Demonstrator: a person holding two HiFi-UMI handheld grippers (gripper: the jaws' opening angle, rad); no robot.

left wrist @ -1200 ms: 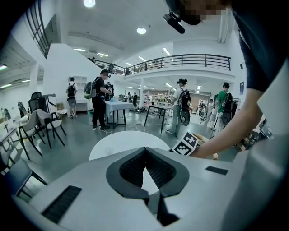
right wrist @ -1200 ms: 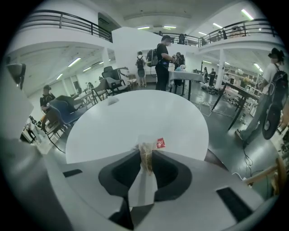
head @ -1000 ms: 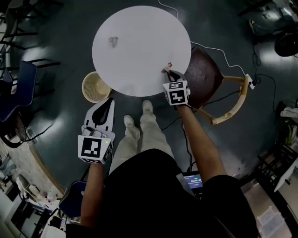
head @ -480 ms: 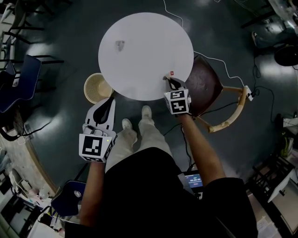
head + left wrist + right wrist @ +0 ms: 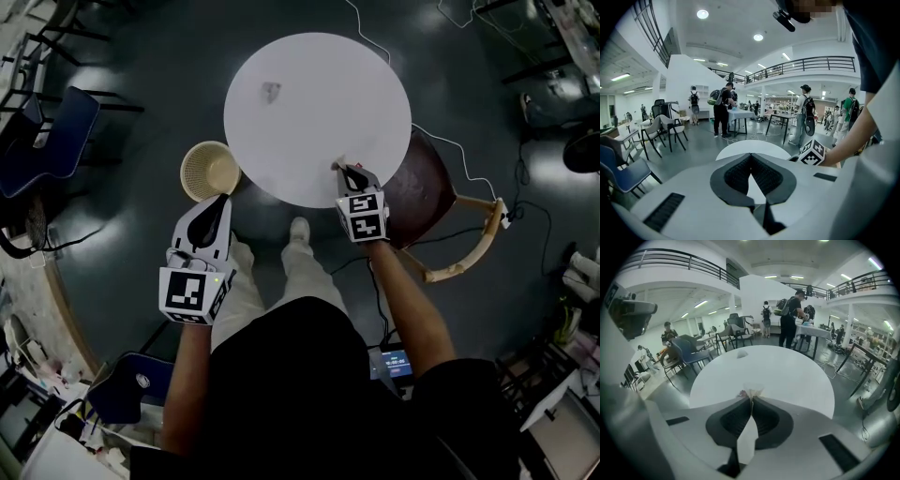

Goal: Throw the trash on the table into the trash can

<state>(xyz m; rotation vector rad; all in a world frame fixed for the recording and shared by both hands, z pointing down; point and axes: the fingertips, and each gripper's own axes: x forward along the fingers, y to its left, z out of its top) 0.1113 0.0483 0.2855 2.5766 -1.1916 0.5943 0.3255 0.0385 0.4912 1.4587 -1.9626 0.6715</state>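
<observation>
The round white table (image 5: 319, 94) carries a small crumpled piece of trash (image 5: 272, 91) on its far left part, also seen in the right gripper view (image 5: 741, 353). My right gripper (image 5: 342, 170) hangs over the table's near right edge, shut on a small pale wrapper (image 5: 752, 392) with a reddish bit that sticks out past its tips (image 5: 751, 398). My left gripper (image 5: 222, 200) is shut and empty, held off the table just this side of the woven trash can (image 5: 210, 171), which stands on the floor at the table's near left. Its jaws (image 5: 751, 154) meet with nothing between them.
A brown chair (image 5: 420, 164) with a curved wooden arm (image 5: 473, 230) stands right of the table. A white cable (image 5: 450, 141) runs across the dark floor behind it. Blue chairs (image 5: 52, 141) stand far left. The person's legs are below the table's near edge.
The wrapper that lay at the right gripper's tips on the table edge is now pinched between its jaws and lifted a little. Both hands have drifted slightly; the left gripper stays shut.
</observation>
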